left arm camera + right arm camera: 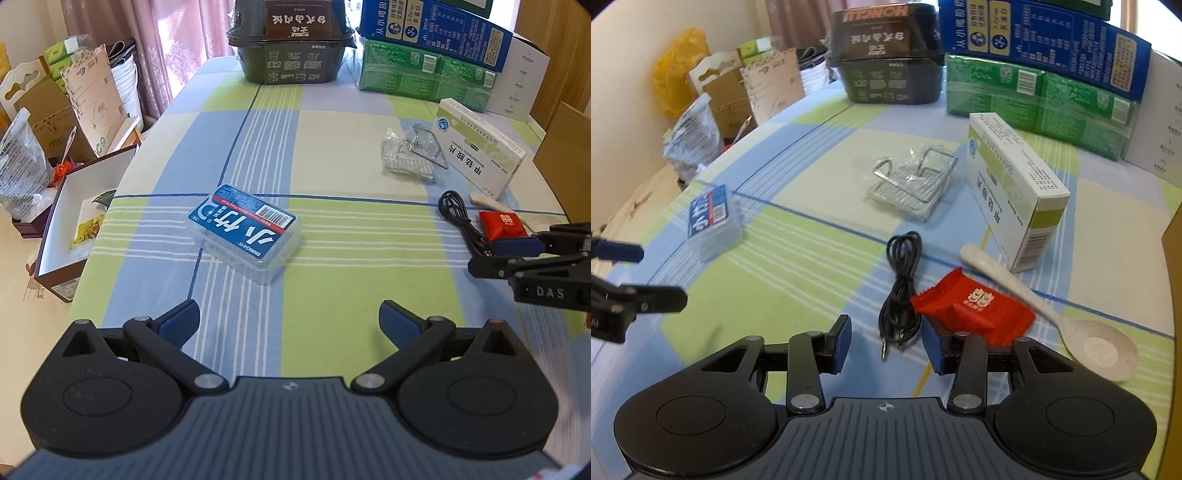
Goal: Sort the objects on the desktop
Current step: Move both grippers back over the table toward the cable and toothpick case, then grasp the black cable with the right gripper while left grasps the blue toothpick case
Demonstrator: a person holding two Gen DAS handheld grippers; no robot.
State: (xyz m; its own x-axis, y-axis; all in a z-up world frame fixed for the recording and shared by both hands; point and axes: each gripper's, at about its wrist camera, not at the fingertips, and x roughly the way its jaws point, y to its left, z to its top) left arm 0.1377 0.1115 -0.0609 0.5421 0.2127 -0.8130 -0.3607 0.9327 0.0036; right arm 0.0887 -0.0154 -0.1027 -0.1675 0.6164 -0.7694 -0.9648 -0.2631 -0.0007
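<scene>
Clear plastic box (245, 236), one, lies mid-table, long axis slanting toward the near right; the left gripper (289, 325) gapes wide, empty. In the right view, one black cable (901, 291) runs lengthwise away, plugs nearest the right gripper (886, 343), half open, empty, beside one red packet (973, 312), one spoon (1052, 314), one medicine box (1012, 184).

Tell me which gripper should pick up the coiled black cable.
Right. The right gripper is open with the coiled black cable directly ahead between its fingers. The left gripper, also open, faces the clear plastic box with the blue label instead.
</scene>
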